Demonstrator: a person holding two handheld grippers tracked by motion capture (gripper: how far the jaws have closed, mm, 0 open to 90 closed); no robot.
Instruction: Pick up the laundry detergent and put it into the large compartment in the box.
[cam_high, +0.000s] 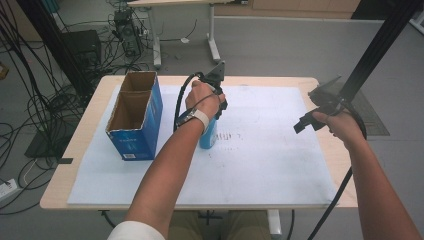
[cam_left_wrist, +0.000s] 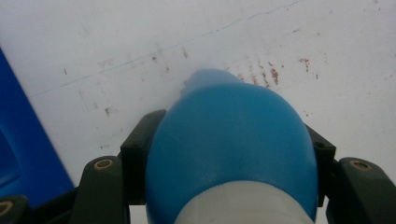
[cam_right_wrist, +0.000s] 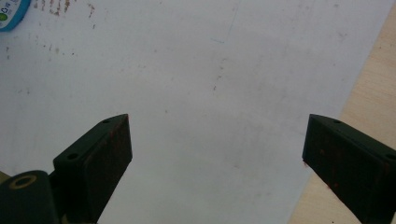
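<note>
Blue bottle (cam_left_wrist: 233, 154) is clamped in the left gripper (cam_high: 216, 107) near the desk's middle, beside the cardboard box (cam_high: 135, 117). Smooth rounded plastic could easily squirt out. Right gripper (cam_right_wrist: 217, 154) hangs wide open, empty, by the right edge.

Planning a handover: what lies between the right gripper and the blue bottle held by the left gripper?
Nothing: in the high view only bare white mat separates the right gripper from the blue bottle.
</note>
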